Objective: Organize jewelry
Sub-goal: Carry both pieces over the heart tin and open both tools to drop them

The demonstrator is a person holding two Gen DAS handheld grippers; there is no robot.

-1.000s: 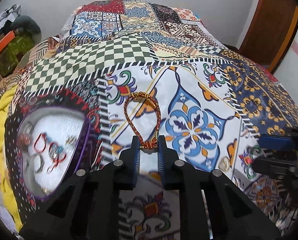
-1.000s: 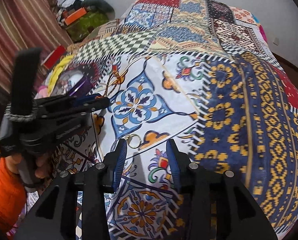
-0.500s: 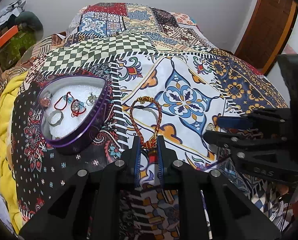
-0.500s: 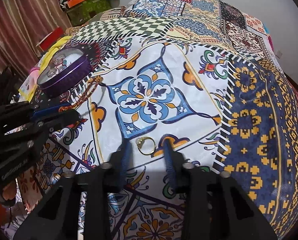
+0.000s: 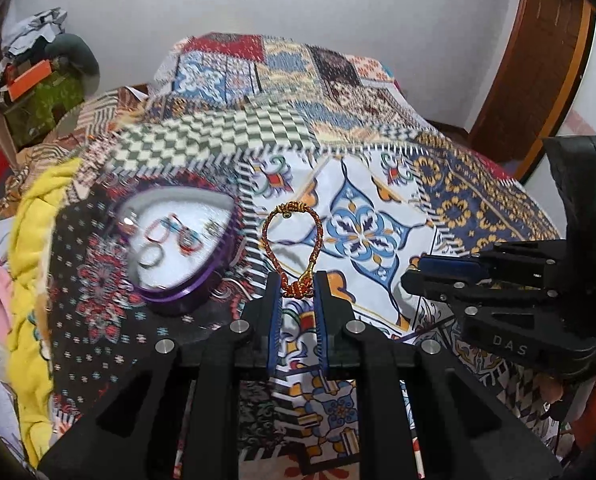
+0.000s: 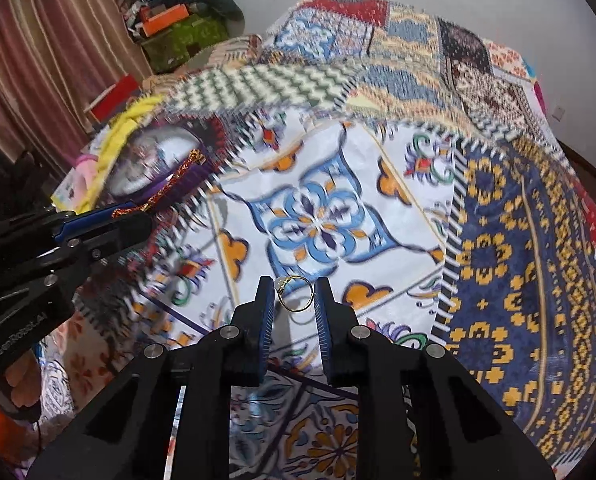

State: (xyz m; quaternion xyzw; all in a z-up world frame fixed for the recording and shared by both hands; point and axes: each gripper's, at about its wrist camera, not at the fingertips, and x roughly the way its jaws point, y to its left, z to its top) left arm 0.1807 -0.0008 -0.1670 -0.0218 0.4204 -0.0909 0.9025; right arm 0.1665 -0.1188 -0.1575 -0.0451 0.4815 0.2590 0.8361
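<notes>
Heart-shaped purple tin [image 5: 186, 276], on the bed's patchwork bedspread [image 5: 477, 200], holding rings. Left gripper [image 5: 296, 280], marked "GenRobot.AI", clamped on red-gold braided bracelet [image 5: 292, 236] above the bedspread. Right gripper [image 6: 295, 292], marked "DAS", pinching gold ring [image 6: 295, 294].

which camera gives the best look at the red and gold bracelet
The left wrist view: the braided bracelet hangs as a full open loop, its knot pinched in the left gripper. The right wrist view shows the bracelet only edge-on and blurred, near the purple tin.
</notes>
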